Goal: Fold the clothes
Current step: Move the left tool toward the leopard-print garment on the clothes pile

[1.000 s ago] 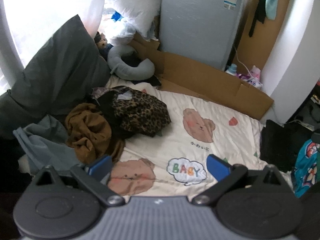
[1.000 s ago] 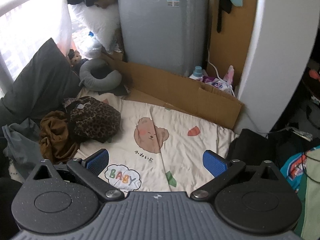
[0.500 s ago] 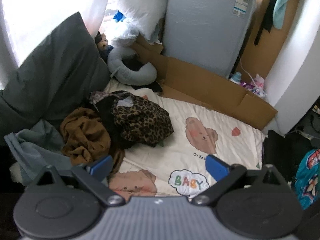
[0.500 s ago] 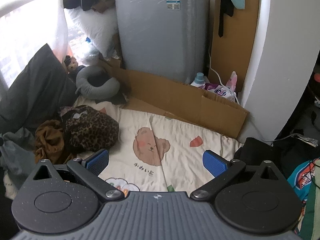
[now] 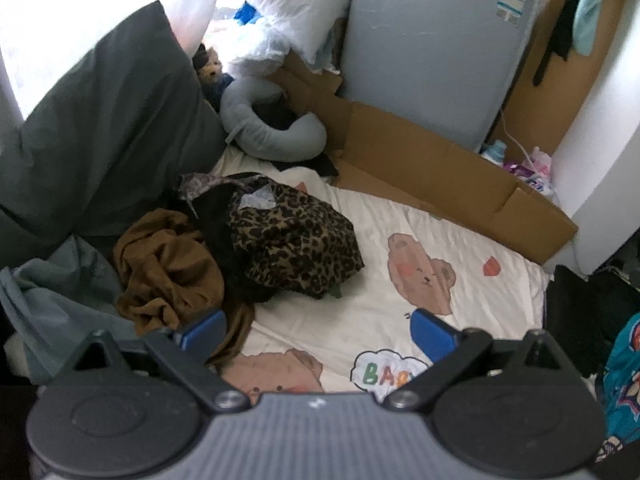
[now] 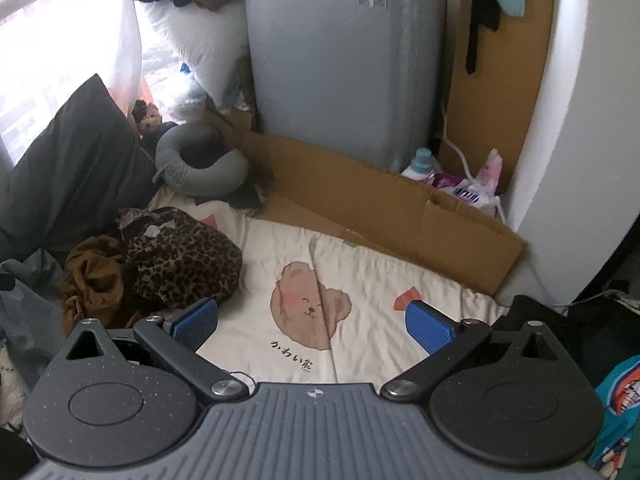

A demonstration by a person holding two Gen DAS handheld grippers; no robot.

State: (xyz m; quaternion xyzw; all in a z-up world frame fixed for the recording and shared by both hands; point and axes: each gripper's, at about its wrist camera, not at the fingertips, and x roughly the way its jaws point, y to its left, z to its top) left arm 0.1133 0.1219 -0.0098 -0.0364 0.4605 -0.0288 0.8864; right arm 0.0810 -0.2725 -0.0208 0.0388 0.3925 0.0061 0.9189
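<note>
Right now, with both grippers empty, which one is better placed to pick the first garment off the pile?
Left, probably. The left gripper is open with one blue pad right at the brown garment. The right gripper, also open, faces mostly bare bear-print sheet, with the leopard-print garment off to its side.

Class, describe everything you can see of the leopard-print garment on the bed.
The leopard-print garment is a crumpled, unfolded heap of soft tan fabric with black spots and a pale label near its top. It lies on the bear-print sheet, beside and touching a rumpled brown garment, with dark cloth underneath. Neither gripper touches it.
</note>
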